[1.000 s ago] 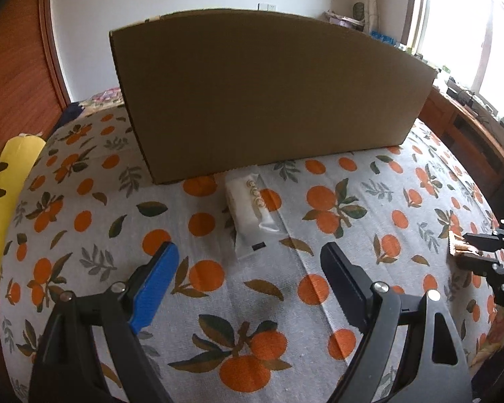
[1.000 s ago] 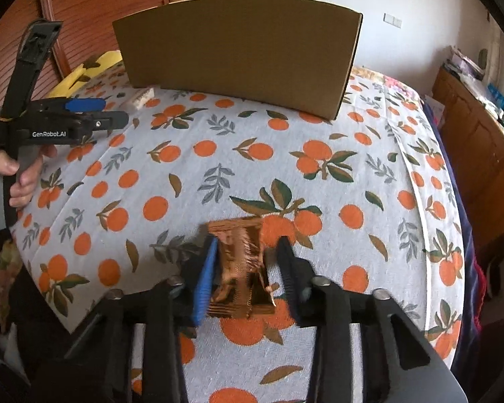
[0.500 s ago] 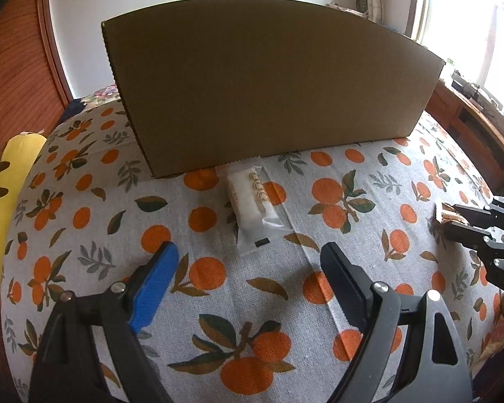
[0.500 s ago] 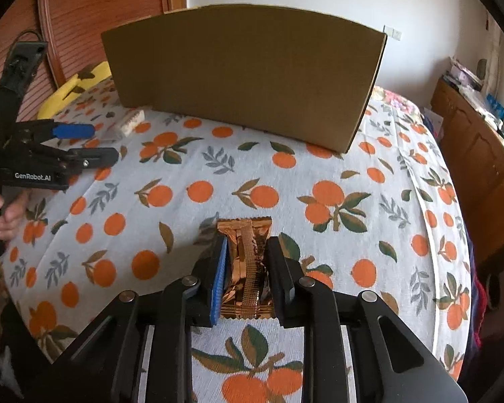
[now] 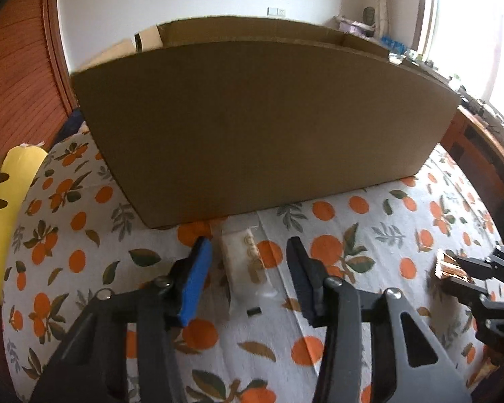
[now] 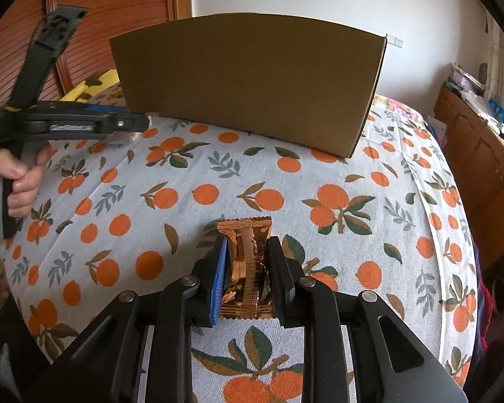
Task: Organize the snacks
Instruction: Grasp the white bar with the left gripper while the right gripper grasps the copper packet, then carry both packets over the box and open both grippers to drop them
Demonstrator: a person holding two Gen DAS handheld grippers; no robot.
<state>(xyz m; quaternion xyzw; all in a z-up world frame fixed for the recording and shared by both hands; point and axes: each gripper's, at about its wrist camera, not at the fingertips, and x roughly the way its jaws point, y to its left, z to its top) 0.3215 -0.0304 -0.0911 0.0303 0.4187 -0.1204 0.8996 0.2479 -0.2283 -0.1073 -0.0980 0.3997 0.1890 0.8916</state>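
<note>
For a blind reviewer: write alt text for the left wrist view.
The left tool is closing around a clear-wrapped white snack lying on an orange-print cloth, just before a cardboard box. At right, the other tool grips a copper-coloured packet.

Matt cardboard box (image 6: 248, 80), glossy foil wrapper (image 6: 248, 262), printed cloth (image 6: 184, 201)
</note>
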